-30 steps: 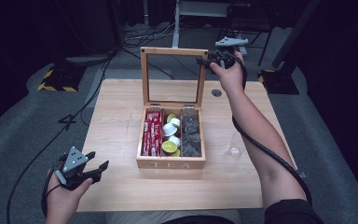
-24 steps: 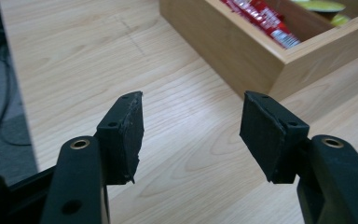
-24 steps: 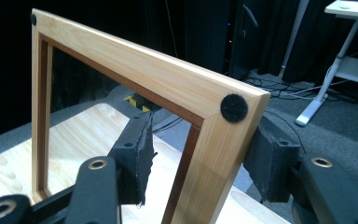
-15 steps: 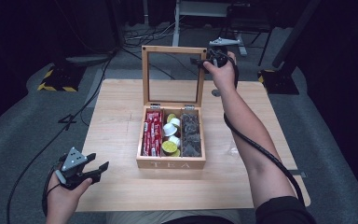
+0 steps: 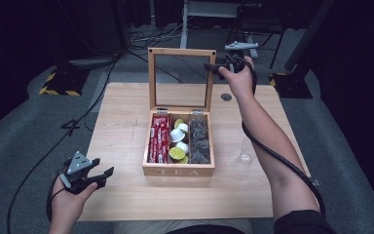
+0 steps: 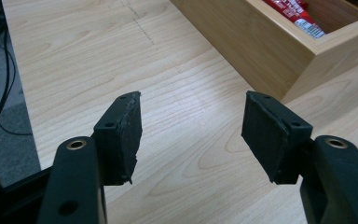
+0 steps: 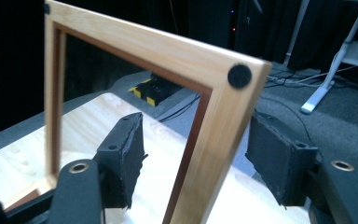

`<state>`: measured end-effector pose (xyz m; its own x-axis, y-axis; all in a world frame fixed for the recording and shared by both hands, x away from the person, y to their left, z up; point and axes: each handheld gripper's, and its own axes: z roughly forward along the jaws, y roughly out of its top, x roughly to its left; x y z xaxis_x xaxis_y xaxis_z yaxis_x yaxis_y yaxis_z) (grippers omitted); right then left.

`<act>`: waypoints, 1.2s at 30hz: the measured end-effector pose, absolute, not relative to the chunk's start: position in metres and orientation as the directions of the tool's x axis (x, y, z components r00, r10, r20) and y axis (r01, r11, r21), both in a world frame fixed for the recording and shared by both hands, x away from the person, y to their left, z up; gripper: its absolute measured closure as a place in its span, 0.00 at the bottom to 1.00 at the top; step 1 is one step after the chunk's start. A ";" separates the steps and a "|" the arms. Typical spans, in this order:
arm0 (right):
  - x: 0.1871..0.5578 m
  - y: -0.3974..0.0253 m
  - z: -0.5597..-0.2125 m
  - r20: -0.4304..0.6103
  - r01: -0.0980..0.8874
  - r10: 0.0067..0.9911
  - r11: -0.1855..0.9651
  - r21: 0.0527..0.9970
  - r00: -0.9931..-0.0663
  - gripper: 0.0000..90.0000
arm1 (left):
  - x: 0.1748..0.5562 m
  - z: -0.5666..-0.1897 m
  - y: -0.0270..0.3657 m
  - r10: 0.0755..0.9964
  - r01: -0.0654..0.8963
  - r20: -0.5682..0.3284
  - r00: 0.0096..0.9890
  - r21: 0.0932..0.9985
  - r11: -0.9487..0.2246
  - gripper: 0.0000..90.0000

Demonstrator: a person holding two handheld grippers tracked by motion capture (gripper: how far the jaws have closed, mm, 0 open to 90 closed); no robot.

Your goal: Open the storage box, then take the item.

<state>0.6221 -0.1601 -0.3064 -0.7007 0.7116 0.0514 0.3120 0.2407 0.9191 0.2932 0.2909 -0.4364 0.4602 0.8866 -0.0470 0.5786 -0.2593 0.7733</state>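
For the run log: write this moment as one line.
right gripper: open, jaws either side of upright glass-paned wooden lid corner | left gripper: open, idle over light wooden table | wooden TEA box: open, filled

A dim lab or studio: grey carpet (image 5: 24, 122), trailing cables (image 5: 141, 44), hazard-striped stand base (image 5: 58, 83).

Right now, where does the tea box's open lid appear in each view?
High view: lid stands upright at top centre, right gripper at its corner.
Left gripper view: not in it; box wall top right.
Right gripper view: lid frame between the jaws.
Shared landmark: wooden table.
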 end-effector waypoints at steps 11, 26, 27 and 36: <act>0.558 -0.177 -0.295 0.093 0.315 0.615 0.264 0.911 -0.783 0.44 | 0.302 -0.451 0.286 0.872 0.594 -0.103 0.478 0.769 -0.235 0.40; 0.488 -0.170 -0.308 0.130 0.336 0.520 0.324 0.885 -0.844 0.42 | 0.342 -0.473 0.275 0.865 0.638 -0.085 0.495 0.711 -0.295 0.37; 0.485 -0.169 -0.312 0.140 0.343 0.513 0.325 0.881 -0.847 0.41 | 0.343 -0.474 0.274 0.863 0.643 -0.087 0.498 0.705 -0.300 0.37; 0.464 -0.166 -0.346 0.164 0.394 0.529 0.357 0.847 -0.833 0.41 | 0.357 -0.484 0.268 0.857 0.656 -0.084 0.508 0.683 -0.322 0.36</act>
